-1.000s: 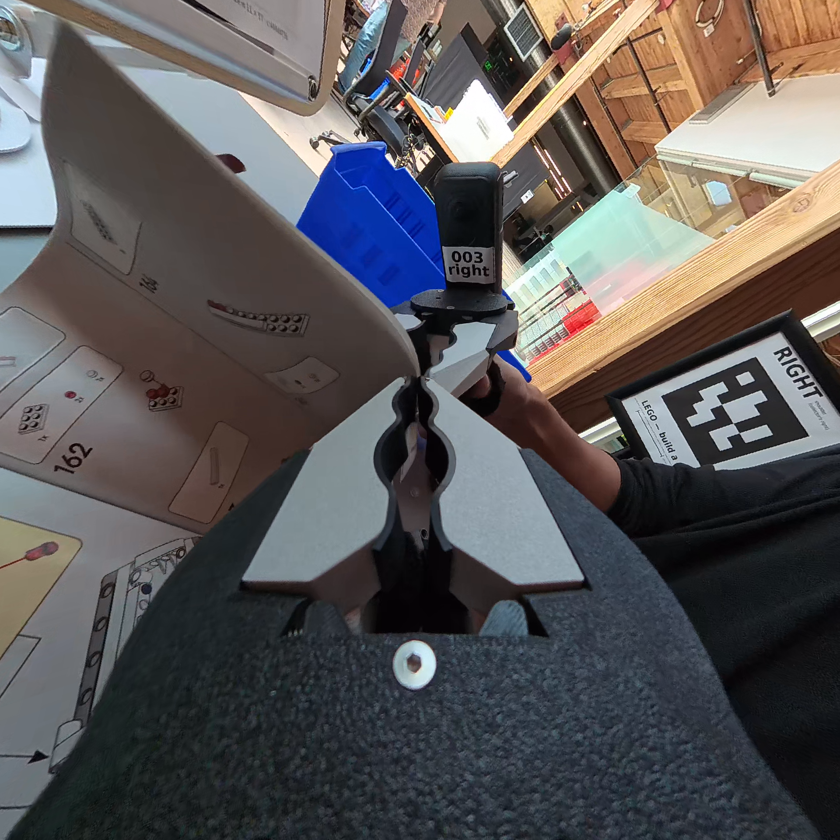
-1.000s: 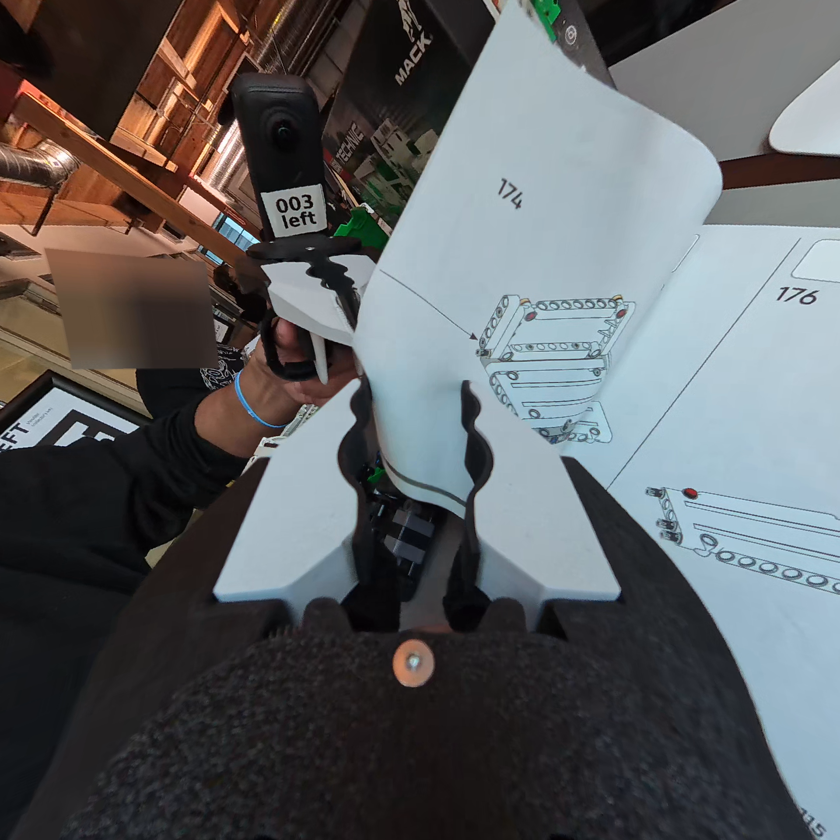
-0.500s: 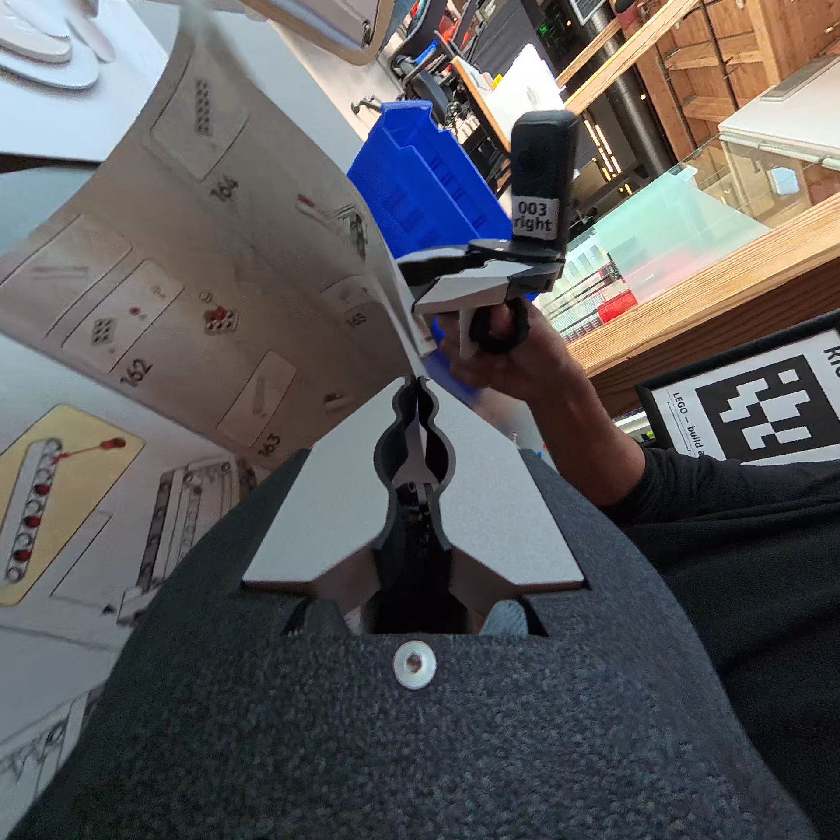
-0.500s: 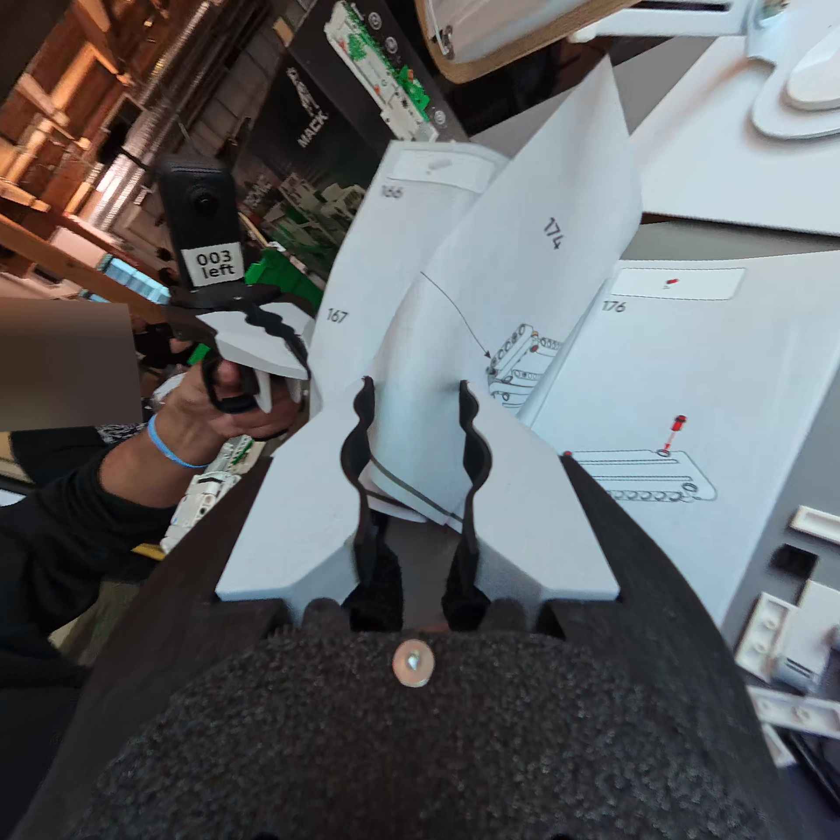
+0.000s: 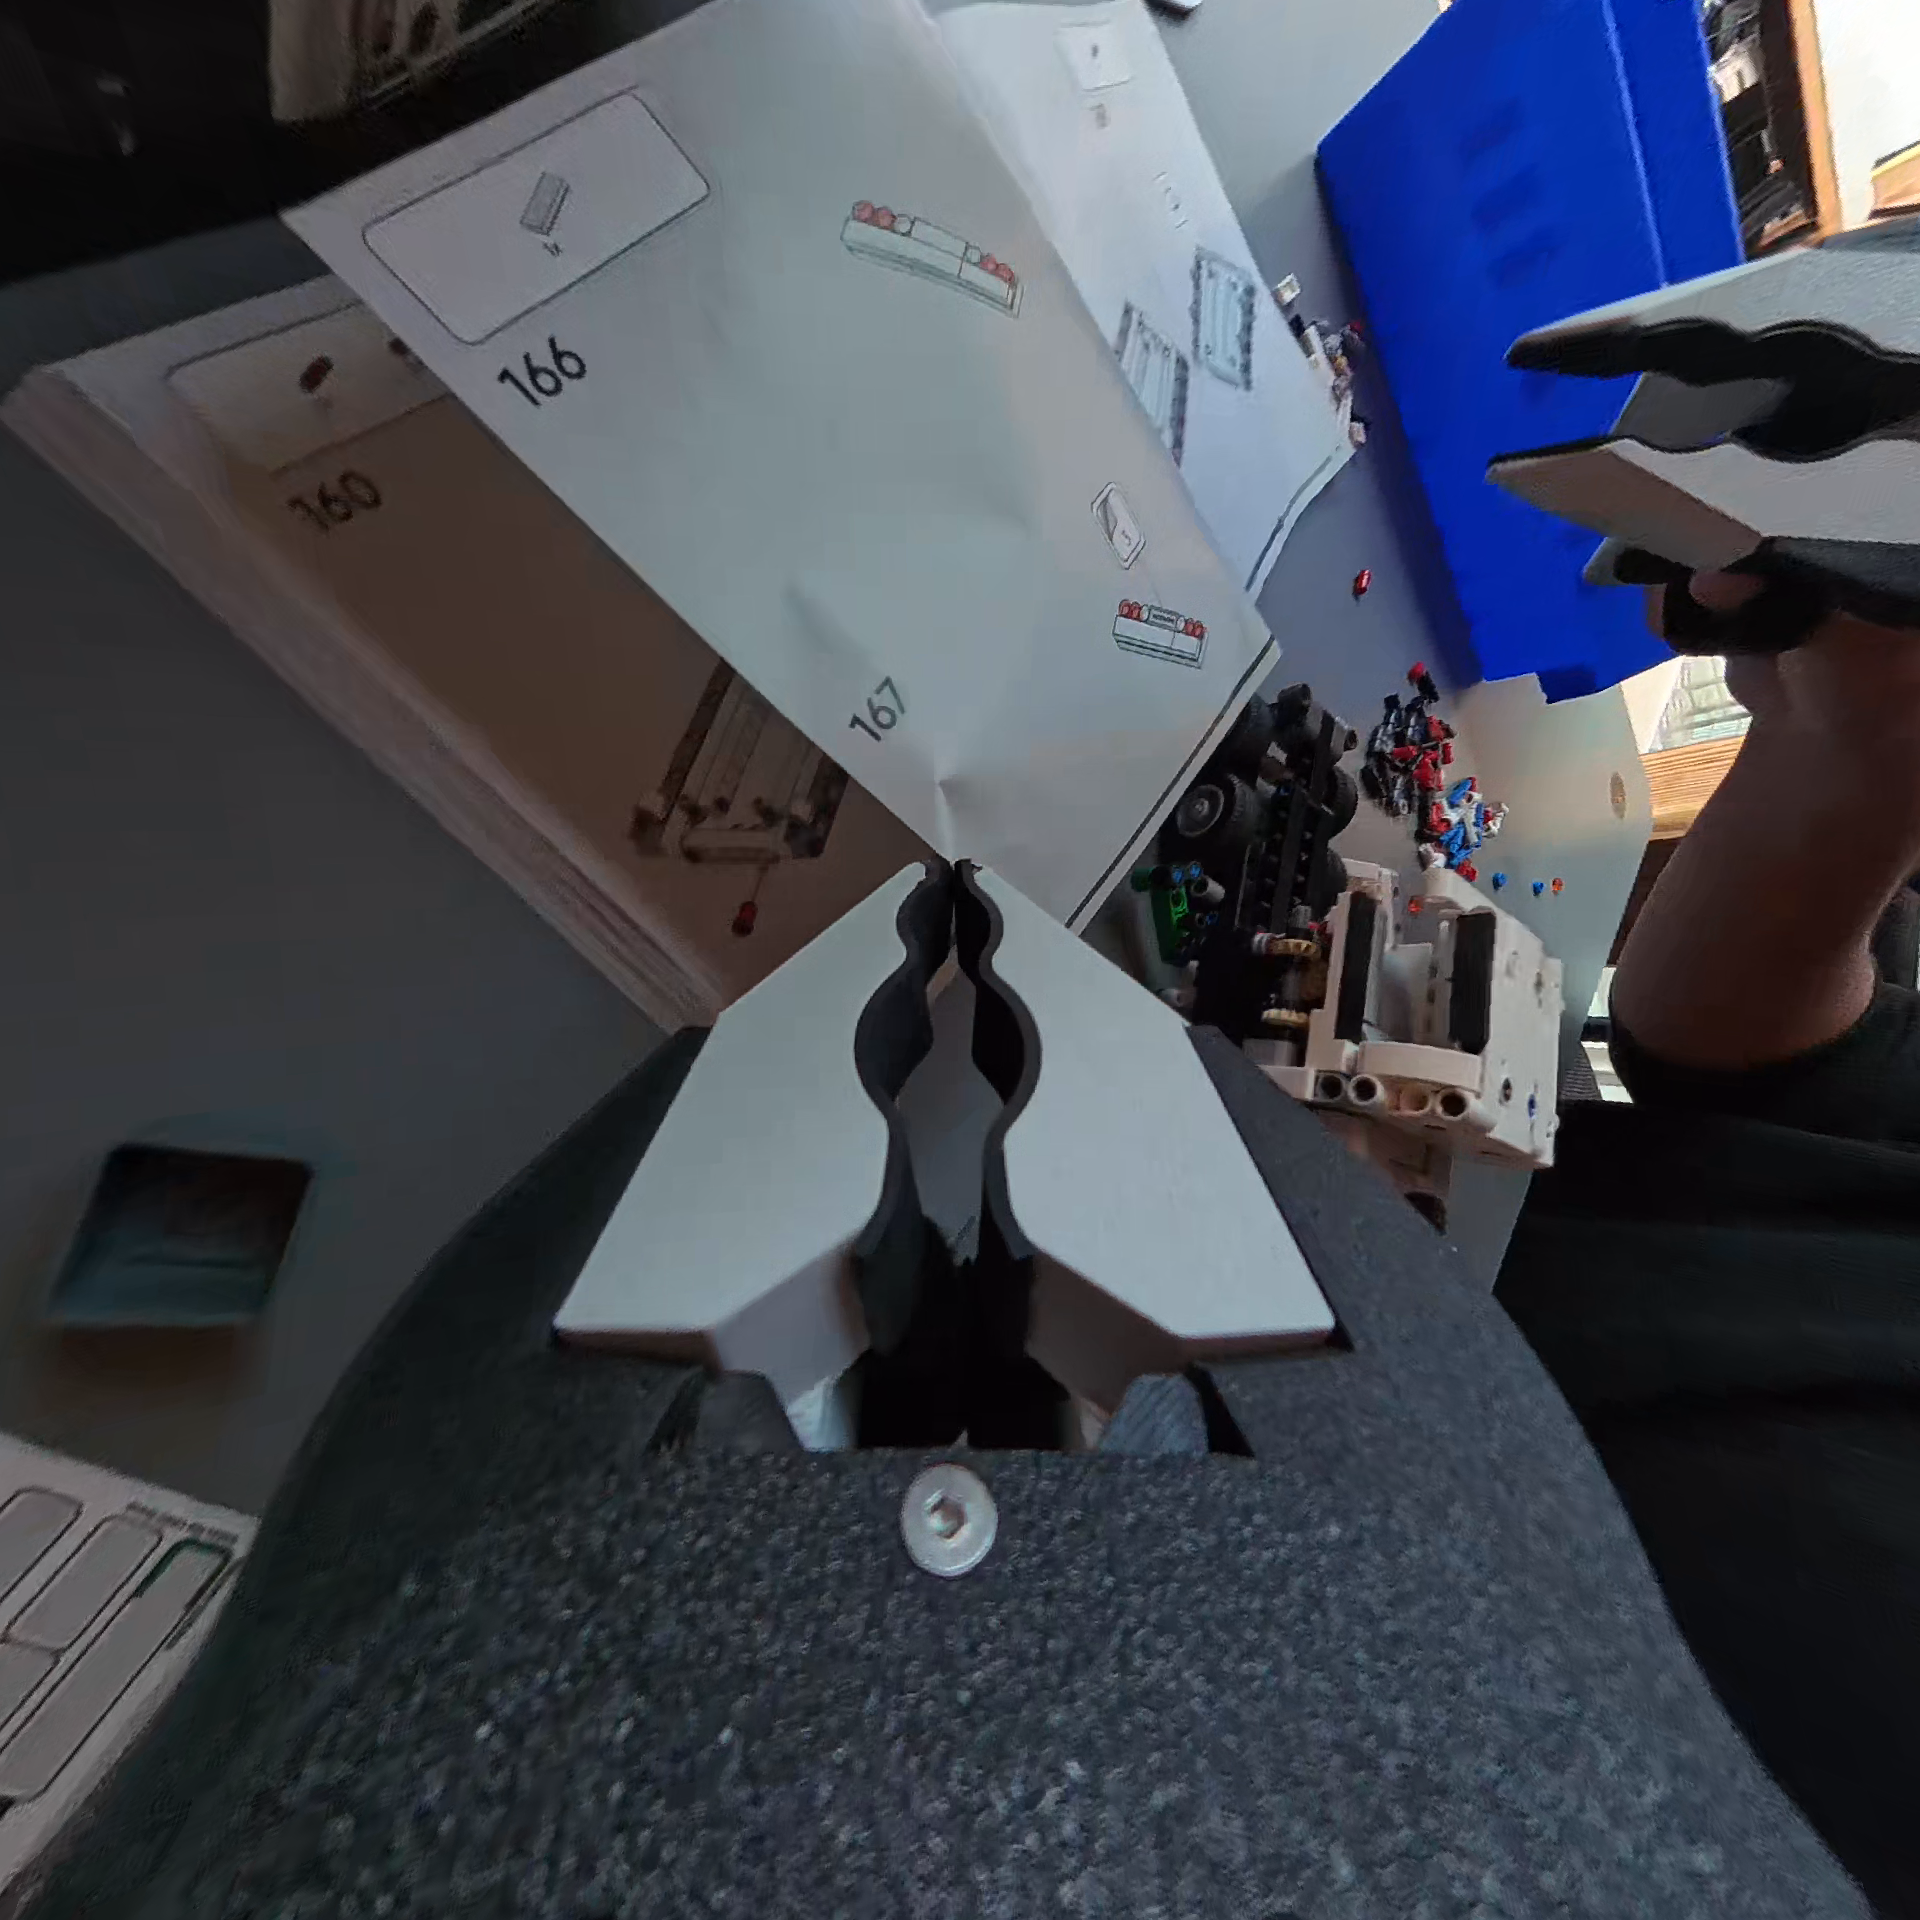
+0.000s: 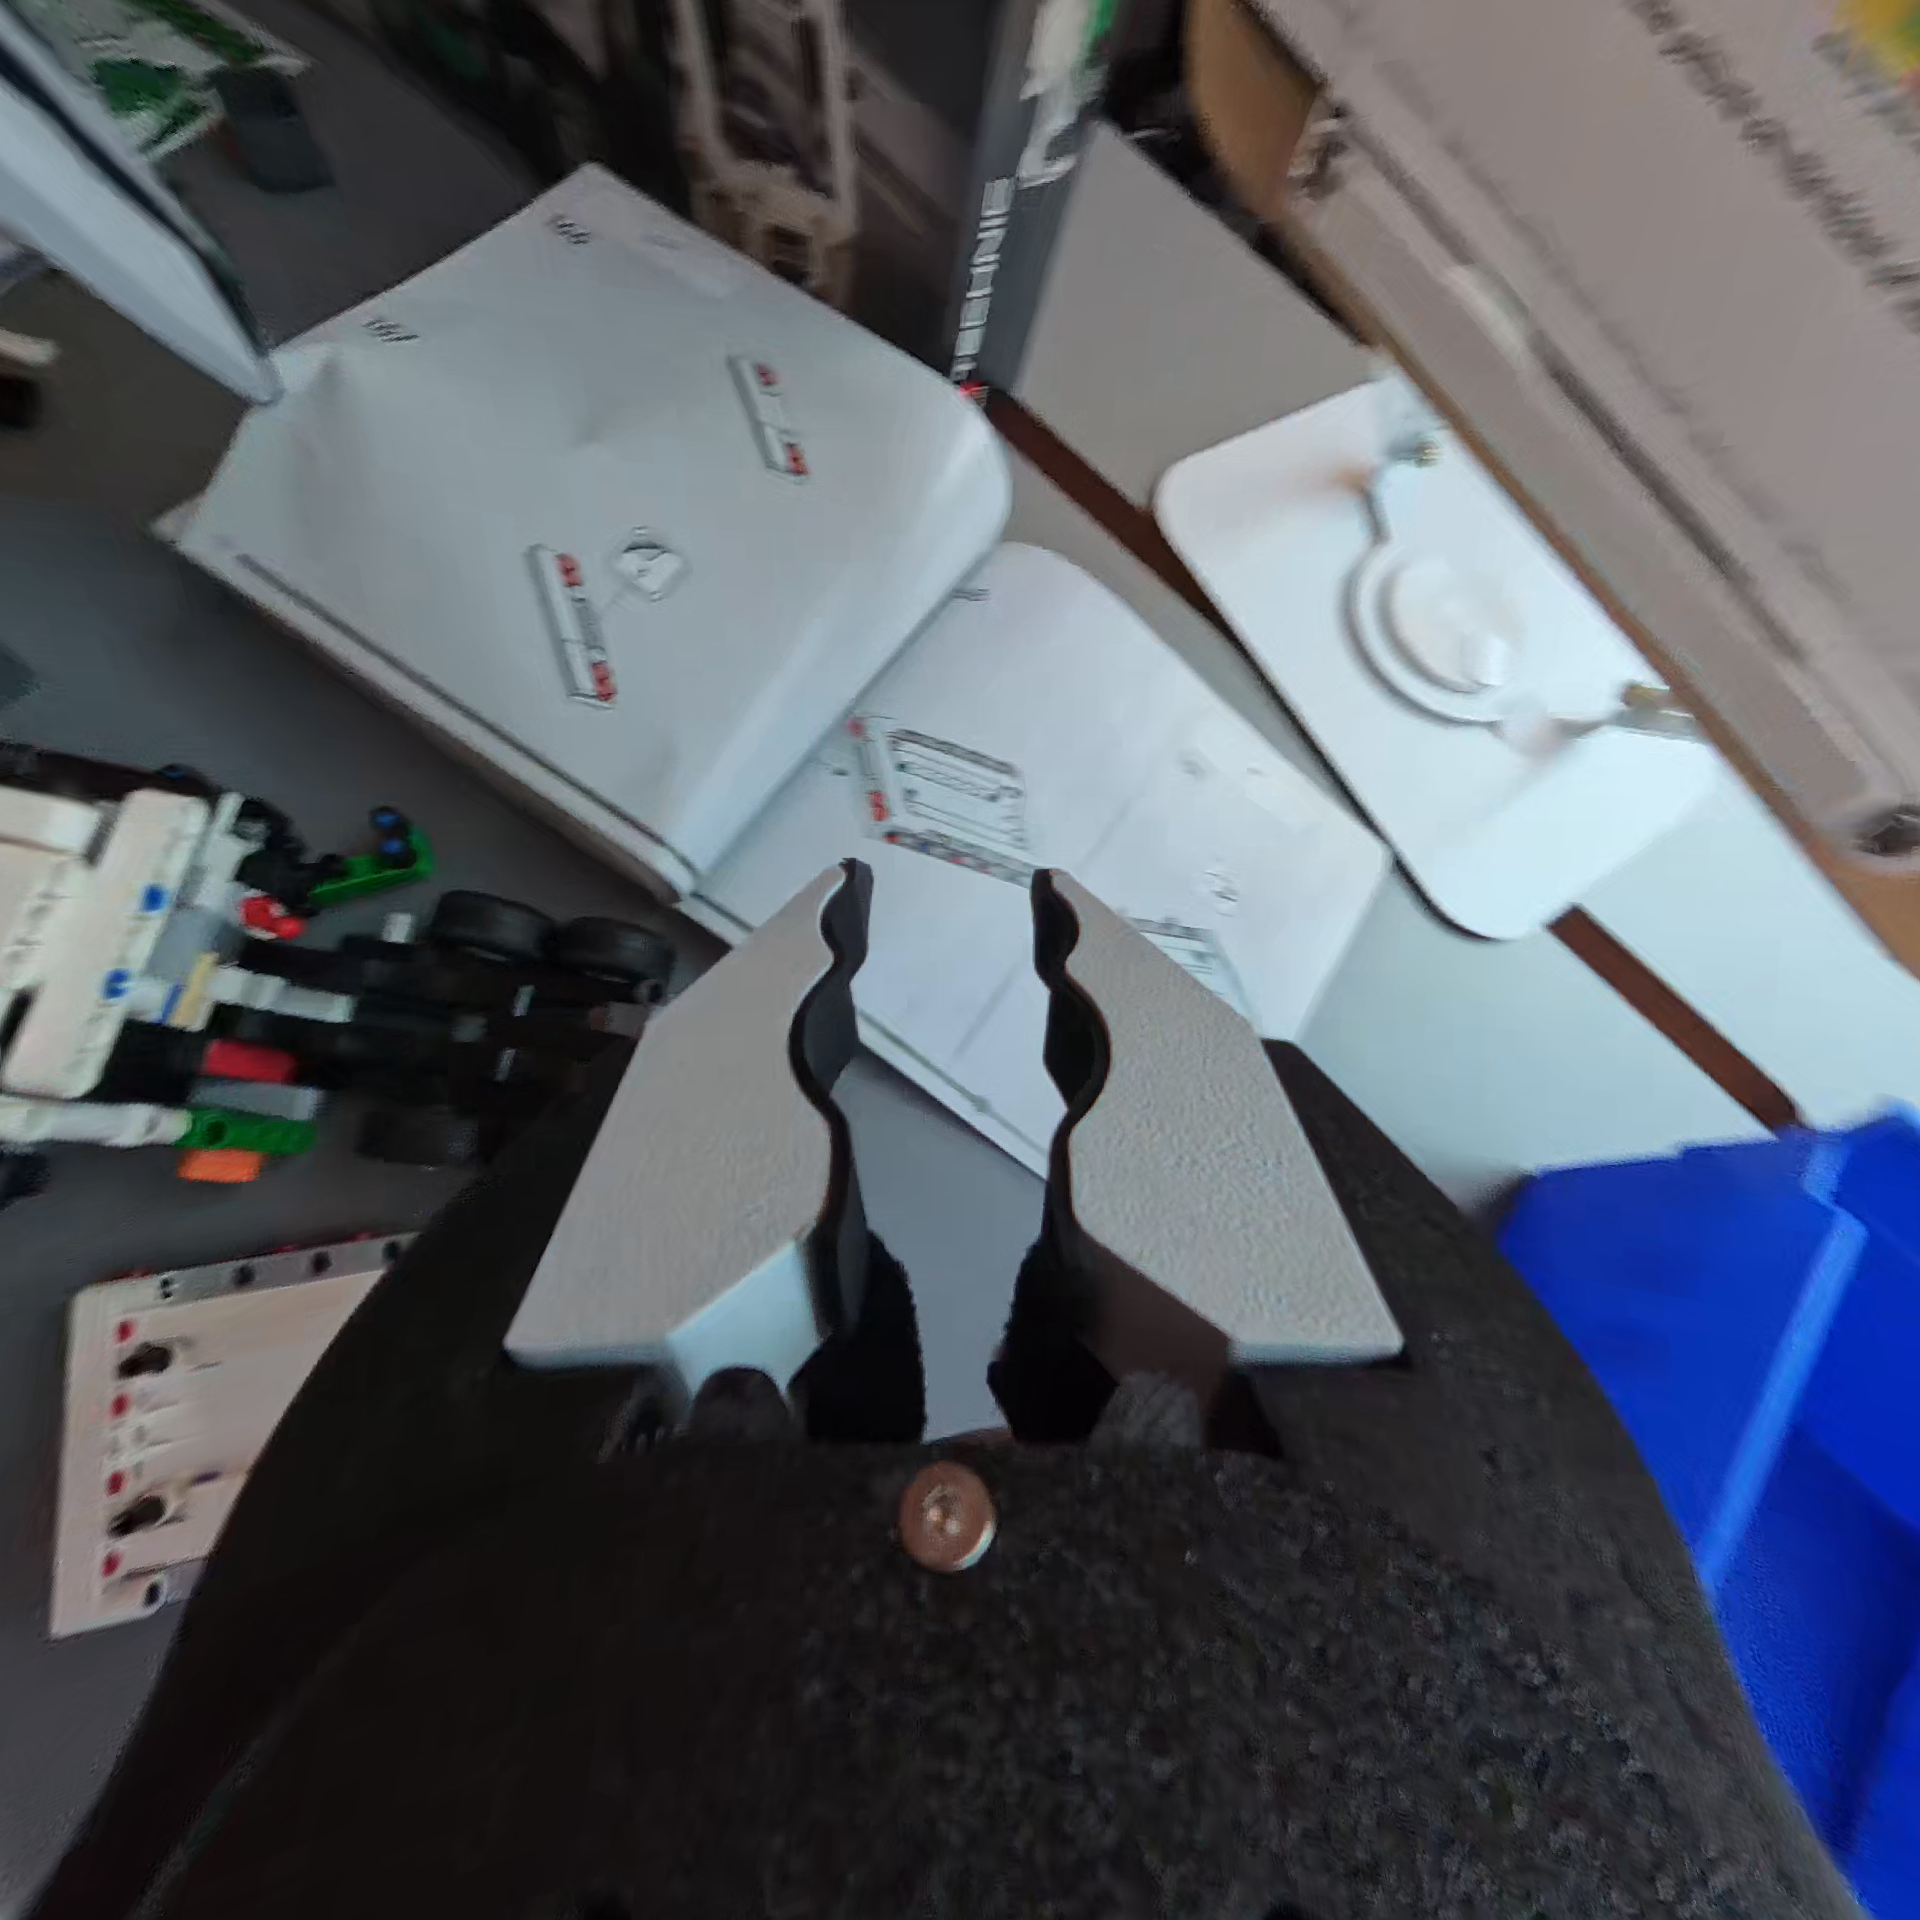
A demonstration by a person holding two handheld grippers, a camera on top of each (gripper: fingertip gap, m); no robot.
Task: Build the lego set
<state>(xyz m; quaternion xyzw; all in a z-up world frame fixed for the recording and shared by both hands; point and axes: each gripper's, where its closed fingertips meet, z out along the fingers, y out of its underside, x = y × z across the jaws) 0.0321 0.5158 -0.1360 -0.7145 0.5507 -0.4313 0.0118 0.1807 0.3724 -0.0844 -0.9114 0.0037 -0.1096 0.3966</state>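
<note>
**Left gripper pinching a booklet page, right gripper hanging wide over the desk**

While the instruction booklet [image 5: 436, 665] is lying open on the grey desk [image 5: 208, 935], the left gripper [image 5: 954, 868] is clenching its fingertips on the lower edge of one lifted white page [image 5: 790, 436], and the paper is creasing where the tips meet. That page is standing up off the stack, tilting toward the blue bin [image 5: 1507, 312] at the desk's far edge. The bin's inside is not showing from either view, so its contents cannot be told. Just beside the bin, a small heap of red, blue and black loose pieces [image 5: 1429, 769] is lying straight on the desk, not in any container. Nearer the person's sleeve, a partly built white and black brick vehicle [image 5: 1392, 997] is resting beside the booklet's edge.

The right gripper [image 6: 948, 883] is hovering above the booklet's right-hand page [image 6: 1091, 831] with its jaws spread apart and nothing between them. A white monitor base [image 6: 1434, 644] is sitting beyond that page.
</note>
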